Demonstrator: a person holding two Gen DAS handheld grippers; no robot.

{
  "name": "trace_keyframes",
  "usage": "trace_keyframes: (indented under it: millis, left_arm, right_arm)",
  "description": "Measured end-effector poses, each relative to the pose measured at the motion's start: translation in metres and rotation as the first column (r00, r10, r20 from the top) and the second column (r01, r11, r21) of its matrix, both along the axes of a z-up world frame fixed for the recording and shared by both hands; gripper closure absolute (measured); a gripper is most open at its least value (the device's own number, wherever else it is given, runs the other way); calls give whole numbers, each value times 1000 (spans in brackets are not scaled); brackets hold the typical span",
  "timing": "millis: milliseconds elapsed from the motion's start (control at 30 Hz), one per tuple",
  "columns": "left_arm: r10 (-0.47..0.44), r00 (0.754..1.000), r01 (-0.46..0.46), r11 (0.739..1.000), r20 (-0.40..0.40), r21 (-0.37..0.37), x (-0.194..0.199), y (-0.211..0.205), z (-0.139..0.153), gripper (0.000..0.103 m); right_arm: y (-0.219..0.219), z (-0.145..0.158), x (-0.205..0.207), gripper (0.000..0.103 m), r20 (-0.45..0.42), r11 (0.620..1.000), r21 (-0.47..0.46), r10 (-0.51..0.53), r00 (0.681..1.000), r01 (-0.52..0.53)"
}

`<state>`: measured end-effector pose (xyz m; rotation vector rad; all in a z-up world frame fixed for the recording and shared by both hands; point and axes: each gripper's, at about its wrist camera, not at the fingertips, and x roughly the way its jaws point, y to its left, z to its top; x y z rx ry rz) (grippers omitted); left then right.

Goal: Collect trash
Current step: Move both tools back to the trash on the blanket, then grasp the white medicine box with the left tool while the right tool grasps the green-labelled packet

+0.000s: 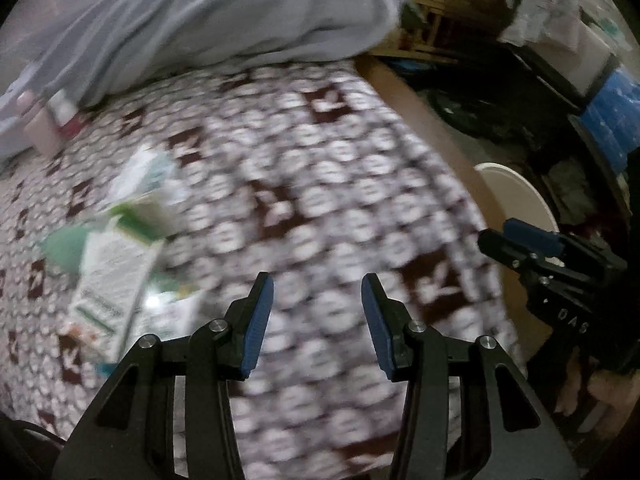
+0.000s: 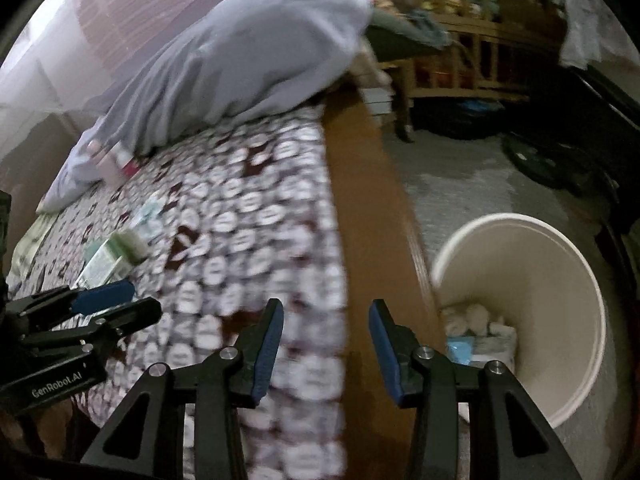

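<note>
With both sets of jaws parted and empty, the left gripper (image 1: 317,294) hung nearer than the right gripper (image 2: 326,320) to the cartons (image 1: 116,280) lying lengthwise on the bedspread (image 1: 320,168), far from the white bin (image 2: 560,280).

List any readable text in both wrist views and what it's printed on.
"GenRobot.AI": white print on the black body of the left gripper, in the right wrist view.
"DAS": pale letters on the black body of the right gripper, in the left wrist view; seen at an angle, possibly partial.
Green-and-white cardboard cartons on the patterned brown-and-white bedspread: print present, too blurred to read.
</note>
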<state>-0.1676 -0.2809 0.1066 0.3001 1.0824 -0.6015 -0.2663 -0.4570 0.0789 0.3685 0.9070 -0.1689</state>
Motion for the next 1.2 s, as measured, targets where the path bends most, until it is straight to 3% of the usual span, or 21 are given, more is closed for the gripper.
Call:
trace_keyframes:
  millis: [333, 500, 733, 1067, 1200]
  left_arm:
    - [145, 988, -149, 986, 53, 80, 43, 101, -5, 59]
    - [132, 987, -142, 981, 87, 131, 49, 121, -18, 53]
    - [96, 994, -101, 990, 56, 96, 64, 129, -25, 44]
    - [60, 997, -59, 998, 49, -18, 88, 126, -13, 42]
    - [86, 996, -85, 996, 18, -20, 103, 123, -20, 42]
  right_arm:
    - [52, 0, 37, 53, -13, 992, 3, 127, 992, -127]
    - [73, 1, 56, 51, -14, 985, 5, 175, 985, -175]
    - [98, 3, 79, 49, -24, 973, -4, 229, 973, -229]
    - [119, 1, 109, 48, -37, 960, -5, 278, 960, -278]
    - [117, -4, 116, 48, -49, 963, 4, 269, 962, -269]
